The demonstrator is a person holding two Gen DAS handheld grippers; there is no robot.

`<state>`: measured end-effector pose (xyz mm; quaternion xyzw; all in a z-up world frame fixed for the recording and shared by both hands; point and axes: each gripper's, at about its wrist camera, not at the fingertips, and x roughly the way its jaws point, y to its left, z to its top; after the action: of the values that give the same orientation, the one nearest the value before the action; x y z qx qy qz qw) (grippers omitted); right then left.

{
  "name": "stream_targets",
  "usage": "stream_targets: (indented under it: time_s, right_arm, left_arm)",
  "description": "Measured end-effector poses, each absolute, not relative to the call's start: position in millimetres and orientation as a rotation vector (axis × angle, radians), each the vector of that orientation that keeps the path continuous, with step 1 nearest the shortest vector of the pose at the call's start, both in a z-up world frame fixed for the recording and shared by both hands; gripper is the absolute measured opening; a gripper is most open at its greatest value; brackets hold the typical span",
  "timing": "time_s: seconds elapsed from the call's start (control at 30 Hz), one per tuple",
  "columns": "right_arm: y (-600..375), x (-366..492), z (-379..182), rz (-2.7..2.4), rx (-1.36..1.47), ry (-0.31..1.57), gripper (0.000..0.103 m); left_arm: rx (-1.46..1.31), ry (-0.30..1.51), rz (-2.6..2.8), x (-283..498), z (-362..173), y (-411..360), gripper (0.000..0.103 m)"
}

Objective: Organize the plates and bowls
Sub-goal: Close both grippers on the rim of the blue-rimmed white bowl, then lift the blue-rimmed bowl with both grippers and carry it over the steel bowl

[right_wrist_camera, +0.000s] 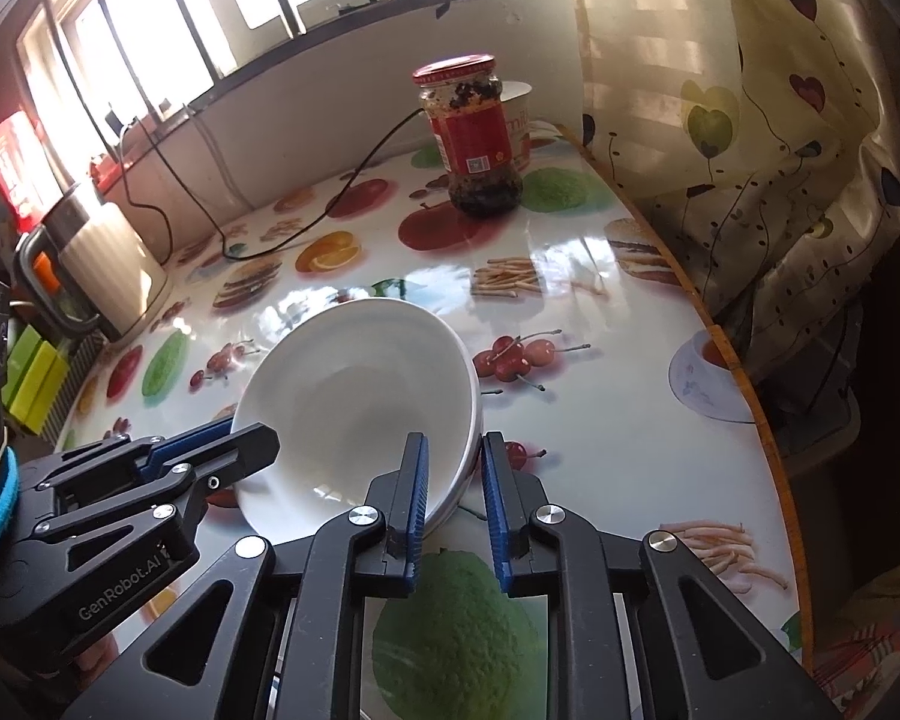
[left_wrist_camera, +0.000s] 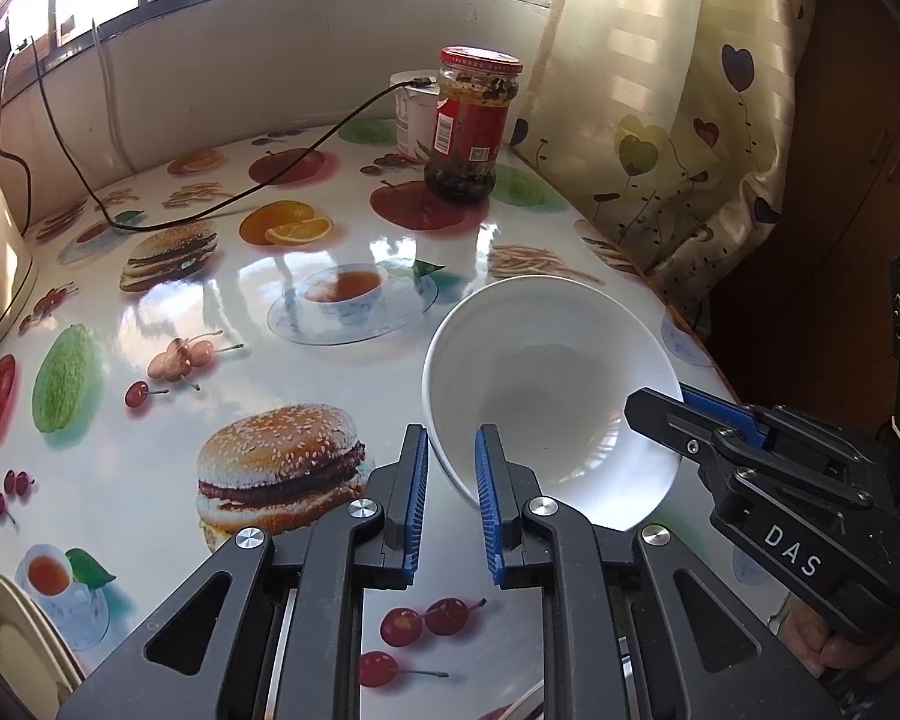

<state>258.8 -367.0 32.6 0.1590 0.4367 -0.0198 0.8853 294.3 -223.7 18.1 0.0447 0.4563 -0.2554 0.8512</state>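
A white bowl (left_wrist_camera: pixel 546 384) hangs tilted over the printed table (left_wrist_camera: pixel 222 312) with both grippers on its rim. My left gripper (left_wrist_camera: pixel 453 450) is shut on the near left rim, one blue pad inside the bowl and one outside. In that view my right gripper (left_wrist_camera: pixel 660 405) clamps the right rim. In the right wrist view the white bowl (right_wrist_camera: pixel 354 384) shows a second white rim just under it on the right, as if two bowls are nested. My right gripper (right_wrist_camera: pixel 455 456) is shut on that right rim, while my left gripper (right_wrist_camera: pixel 258 438) bites the left rim.
A red-lidded jar (left_wrist_camera: pixel 468 126) stands at the back with a white cup (left_wrist_camera: pixel 411 120) behind it. A black cable (left_wrist_camera: pixel 210 210) runs across the far table. A cream kettle (right_wrist_camera: pixel 108 276) sits at the left, pale plates (left_wrist_camera: pixel 12 636) at the near left. The curtain (left_wrist_camera: pixel 678 120) hangs past the table's right edge.
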Motion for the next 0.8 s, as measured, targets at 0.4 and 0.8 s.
stream_targets:
  time_s: [0.4,0.8]
  right_arm:
    - [-366.5,242.9,47.8,-0.047,0.351,0.874,0.018]
    - [-362.4,218.7,71.1,-0.053,0.357,0.831,0.018]
  left_arm:
    - [0.088,0.926,-0.551,279.4,35.1,-221.7,0.017]
    - [0.082,0.887,-0.567,256.9,56.3,-218.3,0.017]
